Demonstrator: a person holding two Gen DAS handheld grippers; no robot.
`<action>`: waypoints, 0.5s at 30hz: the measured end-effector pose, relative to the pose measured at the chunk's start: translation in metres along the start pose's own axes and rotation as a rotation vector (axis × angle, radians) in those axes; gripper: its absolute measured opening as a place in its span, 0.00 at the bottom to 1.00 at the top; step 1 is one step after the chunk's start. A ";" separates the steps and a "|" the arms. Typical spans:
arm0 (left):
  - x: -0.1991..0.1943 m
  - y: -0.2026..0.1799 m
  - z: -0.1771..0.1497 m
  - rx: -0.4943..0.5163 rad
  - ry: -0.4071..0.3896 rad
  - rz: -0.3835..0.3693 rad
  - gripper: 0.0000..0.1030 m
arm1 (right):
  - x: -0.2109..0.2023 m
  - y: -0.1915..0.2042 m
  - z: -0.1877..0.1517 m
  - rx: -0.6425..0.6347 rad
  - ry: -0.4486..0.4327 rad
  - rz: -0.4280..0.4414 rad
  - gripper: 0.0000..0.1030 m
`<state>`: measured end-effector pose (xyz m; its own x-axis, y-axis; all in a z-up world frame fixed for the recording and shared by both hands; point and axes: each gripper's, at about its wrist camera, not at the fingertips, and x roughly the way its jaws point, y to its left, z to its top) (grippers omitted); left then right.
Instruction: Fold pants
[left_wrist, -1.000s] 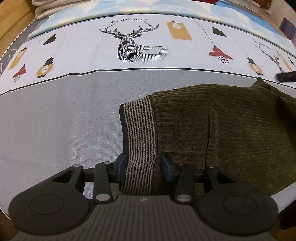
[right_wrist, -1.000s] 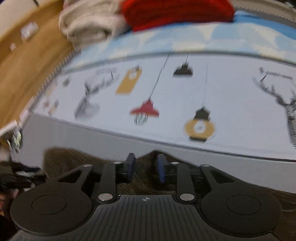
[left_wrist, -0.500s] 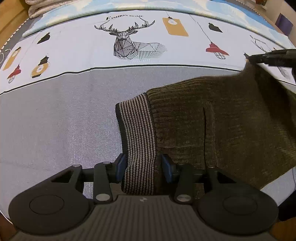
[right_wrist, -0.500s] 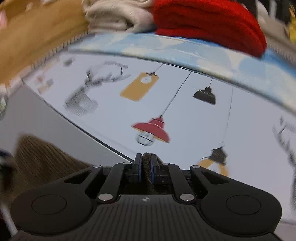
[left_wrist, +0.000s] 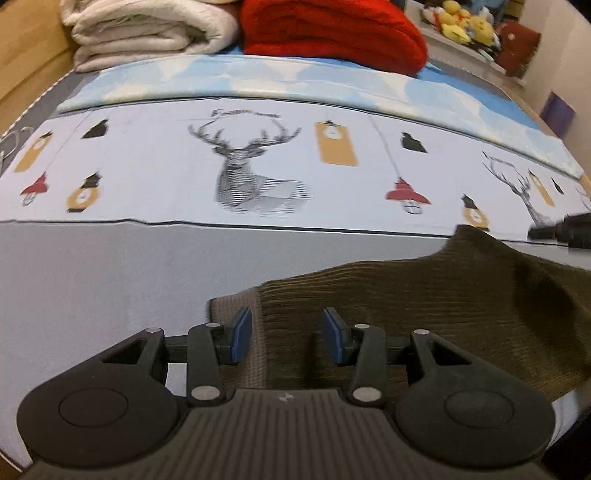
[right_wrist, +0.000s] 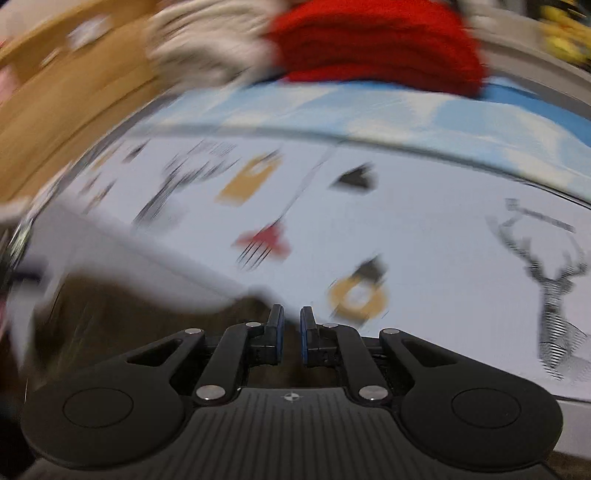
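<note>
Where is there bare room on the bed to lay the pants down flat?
The grey sheet left of the pants is bare, and so is the printed band up to the blue blanket. It is crowded behind: cream blanket and red blanket.

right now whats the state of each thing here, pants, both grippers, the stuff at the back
pants: lying on the bed, striped cuff end lifted between the left pads
left gripper: jaws partly apart, cuff fabric between them
right gripper: shut on a pinch of the pants
red blanket: folded
white blanket: folded
</note>
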<state>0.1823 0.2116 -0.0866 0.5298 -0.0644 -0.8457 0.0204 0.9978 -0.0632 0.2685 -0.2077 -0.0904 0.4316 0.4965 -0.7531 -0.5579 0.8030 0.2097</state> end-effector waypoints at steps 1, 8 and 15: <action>0.001 -0.006 0.002 0.017 0.003 0.000 0.46 | -0.002 0.005 -0.009 -0.048 0.038 0.018 0.09; 0.005 -0.048 0.002 0.096 0.007 -0.017 0.46 | -0.011 -0.019 -0.047 -0.161 0.126 -0.219 0.12; 0.015 -0.052 0.005 0.104 0.034 -0.002 0.46 | -0.001 -0.060 -0.068 -0.140 0.191 -0.246 0.47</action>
<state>0.1932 0.1584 -0.0937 0.5005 -0.0651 -0.8633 0.1100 0.9939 -0.0112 0.2529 -0.2785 -0.1449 0.4323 0.2121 -0.8764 -0.5512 0.8314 -0.0707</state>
